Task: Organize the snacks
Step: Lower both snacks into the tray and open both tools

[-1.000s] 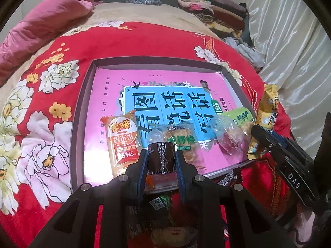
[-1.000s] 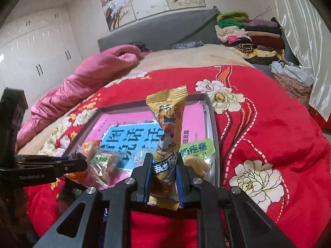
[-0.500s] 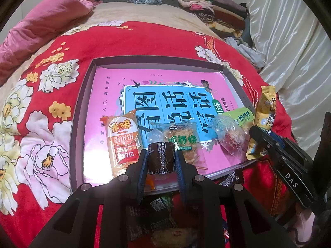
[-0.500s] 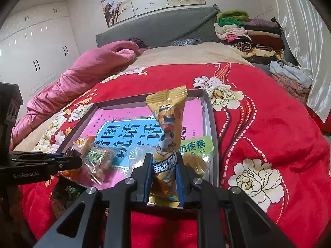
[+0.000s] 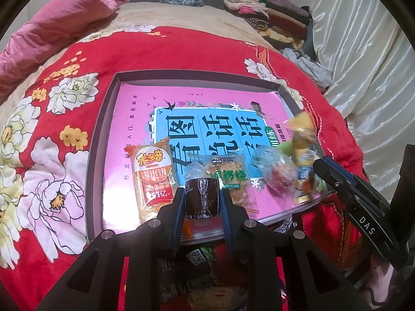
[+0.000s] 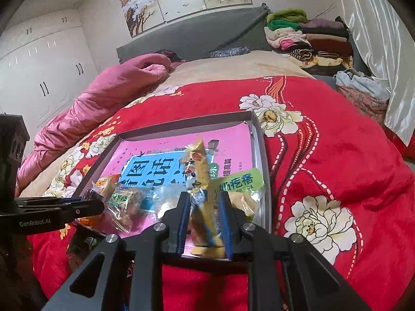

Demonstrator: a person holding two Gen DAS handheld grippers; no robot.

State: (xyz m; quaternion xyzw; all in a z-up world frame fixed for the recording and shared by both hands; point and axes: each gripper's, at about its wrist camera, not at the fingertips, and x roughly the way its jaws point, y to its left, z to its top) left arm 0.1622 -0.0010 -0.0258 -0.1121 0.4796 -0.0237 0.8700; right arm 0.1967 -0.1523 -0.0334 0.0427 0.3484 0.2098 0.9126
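A grey tray (image 5: 103, 119) lined with a pink and blue book cover lies on the red floral bed. Along its near edge lie an orange rice-cake packet (image 5: 153, 176), a clear packet with green print (image 5: 228, 176), a clear wrapped sweet (image 5: 277, 173) and a green-labelled bag (image 6: 240, 181). My left gripper (image 5: 201, 202) is shut on a dark wrapped snack (image 5: 201, 197) over the tray's near edge. The yellow snack stick (image 6: 201, 181) stands tilted and blurred between my right gripper's (image 6: 205, 207) spread jaws, over the tray's near right corner.
More snack packets (image 5: 197, 256) lie on the bedspread just below the tray's near edge. A pink duvet (image 6: 109, 96) is bunched at the back left. Folded clothes (image 6: 306, 36) are stacked at the back right, beside a white curtain (image 5: 368, 77).
My right gripper has moved in over the tray's near right corner and its jaws have spread; the yellow stick is slipping and tilting. The left gripper has held still with its snack.
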